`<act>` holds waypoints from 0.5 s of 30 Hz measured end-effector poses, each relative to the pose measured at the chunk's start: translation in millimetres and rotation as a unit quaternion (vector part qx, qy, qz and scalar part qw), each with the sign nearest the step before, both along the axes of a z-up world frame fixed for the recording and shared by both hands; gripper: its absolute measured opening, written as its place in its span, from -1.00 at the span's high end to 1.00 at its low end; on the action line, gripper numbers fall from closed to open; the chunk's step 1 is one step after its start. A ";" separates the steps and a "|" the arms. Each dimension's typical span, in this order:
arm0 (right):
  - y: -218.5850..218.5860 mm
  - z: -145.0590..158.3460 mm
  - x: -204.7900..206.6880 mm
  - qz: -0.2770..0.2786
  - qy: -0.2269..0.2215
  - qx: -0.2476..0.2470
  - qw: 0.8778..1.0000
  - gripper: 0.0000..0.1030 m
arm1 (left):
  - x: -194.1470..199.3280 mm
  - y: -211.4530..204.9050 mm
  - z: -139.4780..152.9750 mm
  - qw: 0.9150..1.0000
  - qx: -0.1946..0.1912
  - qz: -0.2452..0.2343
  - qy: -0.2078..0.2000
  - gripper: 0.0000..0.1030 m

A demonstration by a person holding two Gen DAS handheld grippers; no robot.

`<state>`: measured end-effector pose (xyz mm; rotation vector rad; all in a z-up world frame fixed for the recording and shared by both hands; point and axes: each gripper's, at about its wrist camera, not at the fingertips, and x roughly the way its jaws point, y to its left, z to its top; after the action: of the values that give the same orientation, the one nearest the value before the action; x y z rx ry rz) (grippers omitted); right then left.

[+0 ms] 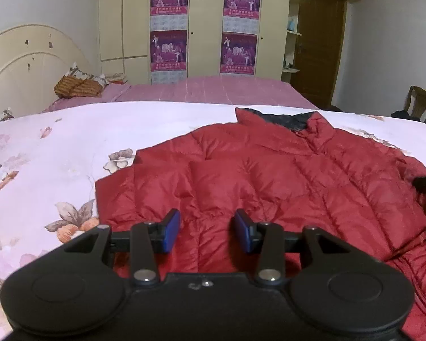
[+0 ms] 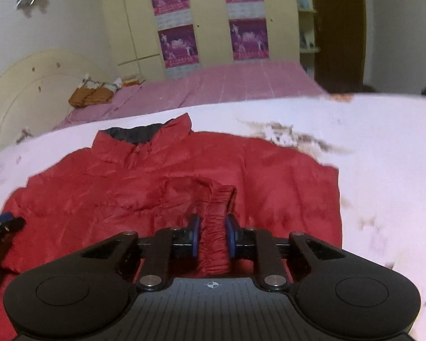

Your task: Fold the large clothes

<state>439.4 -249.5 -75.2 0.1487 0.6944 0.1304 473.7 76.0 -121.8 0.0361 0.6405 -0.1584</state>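
Bedroom: bed (image 1: 56,147) w/ pale floral cover filling the lower half of both views, cream wardrobe (image 1: 201,22) w/ purple posters across the top, headboard at upper left.

Red puffer jacket (image 1: 269,176) is lying front-up on the cover, collar (image 2: 144,133) pointing toward frame top in both views, so long axis is running bottom-to-top, straight ahead of both tongs.

Right tongs (image 2: 212,234) are closing on a gathered elastic cuff (image 2: 215,227); pads are pressing it from both sides, narrow gap filled w/ red fabric. The sleeve is lying over the jacket chest, centre of right-wrist view. That frame is blurred at the right edge.

Left tongs (image 1: 207,231) are hovering wide open over the jacket's lower-left panel, nothing between the pads; whether they're touching the fabric, can't tell.

Judgement: sleeve fold is in hand. Right side is nearer the cuff and carrying it; the coming move probably turns on laying the sleeve along the body axis, w/ left tongs free to pin or take the hem.
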 end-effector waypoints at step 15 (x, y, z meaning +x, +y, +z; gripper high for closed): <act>54.6 4.7 21.4 0.031 -0.001 -0.065 0.997 0.62 | 17.6 -70.8 9.9 0.997 0.016 -0.068 0.013 -0.32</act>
<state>460.8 -194.9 -70.5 0.0019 0.7039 0.1434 491.2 5.2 -111.9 0.1095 0.6666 -0.2806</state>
